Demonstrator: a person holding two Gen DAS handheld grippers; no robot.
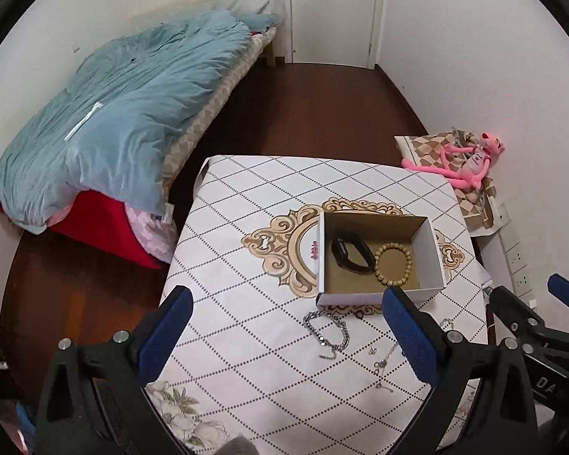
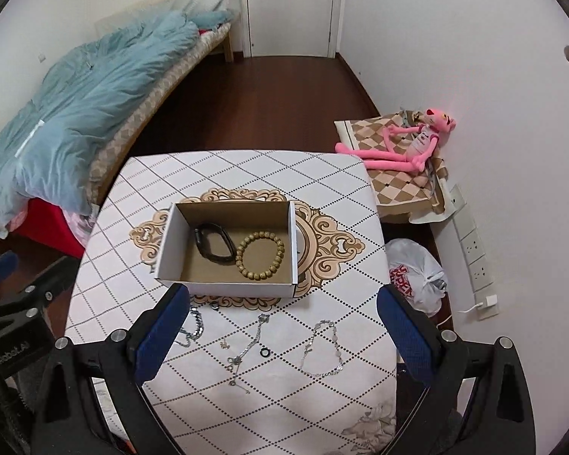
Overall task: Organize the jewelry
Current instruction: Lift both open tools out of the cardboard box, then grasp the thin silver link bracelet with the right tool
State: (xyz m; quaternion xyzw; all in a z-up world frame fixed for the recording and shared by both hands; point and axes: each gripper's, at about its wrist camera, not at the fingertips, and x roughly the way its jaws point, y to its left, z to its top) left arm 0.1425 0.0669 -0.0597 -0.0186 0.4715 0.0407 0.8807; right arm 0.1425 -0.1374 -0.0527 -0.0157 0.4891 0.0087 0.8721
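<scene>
The left hand-held gripper is held wide apart above the desk, nothing being gripped or touched; the right hand-held gripper is likewise spread wide and empty. A chunky silver chain is seen between the left fingers; only the right wrist view shows a fine silver bracelet, a pendant necklace and a small black ring between its fingers, plus a plastic bag beyond the right finger. Ahead of both, an open cardboard box is set on the desk; a black band and a wooden bead bracelet are contained in it, side by side.
</scene>
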